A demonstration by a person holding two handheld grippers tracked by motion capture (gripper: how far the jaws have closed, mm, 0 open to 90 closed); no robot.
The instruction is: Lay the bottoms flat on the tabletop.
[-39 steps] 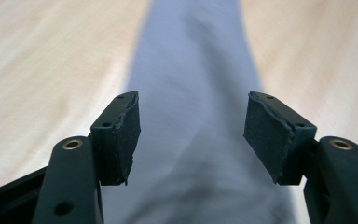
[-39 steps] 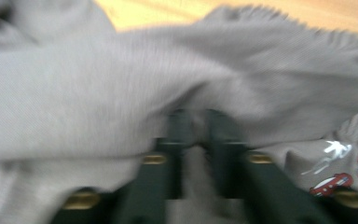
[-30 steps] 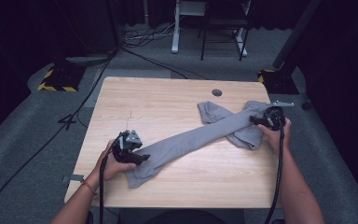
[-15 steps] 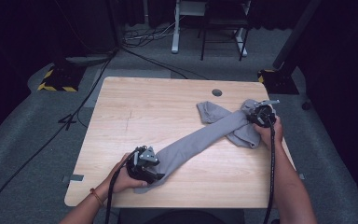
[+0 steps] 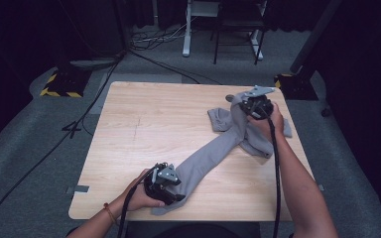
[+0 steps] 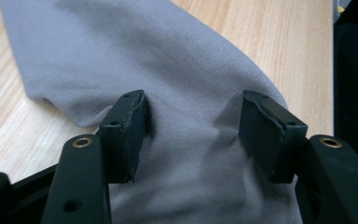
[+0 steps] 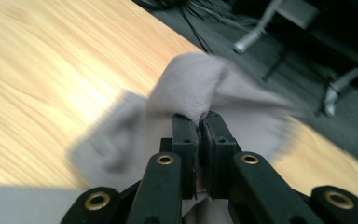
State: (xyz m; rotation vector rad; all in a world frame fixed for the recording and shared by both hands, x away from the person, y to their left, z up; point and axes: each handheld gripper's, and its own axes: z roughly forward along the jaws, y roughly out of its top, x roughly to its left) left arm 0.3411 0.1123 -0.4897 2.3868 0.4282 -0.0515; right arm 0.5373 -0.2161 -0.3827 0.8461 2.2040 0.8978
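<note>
A grey garment (image 5: pixel 213 153) lies stretched diagonally across the wooden table (image 5: pixel 154 119), from the near middle to the far right. My left gripper (image 5: pixel 171 191) sits at its near end, open, its two pads (image 6: pixel 130 121) straddling the grey cloth (image 6: pixel 186 70) without closing on it. My right gripper (image 5: pixel 248 106) is at the far right, shut on a lifted fold of the garment (image 7: pixel 196 93), which bunches up above the jaws. The cloth there is raised off the table.
The garment's far end drapes toward the table's right edge (image 5: pixel 297 148). A round grommet hole (image 5: pixel 229 98) sits near the far edge. Beyond the table stand a desk frame (image 5: pixel 188 29), floor cables (image 5: pixel 154 44) and a yellow-black striped base (image 5: pixel 59 87).
My right gripper has lifted its fold of cloth up and toward the table's far edge. My left gripper has slid right along the near end of the garment.
</note>
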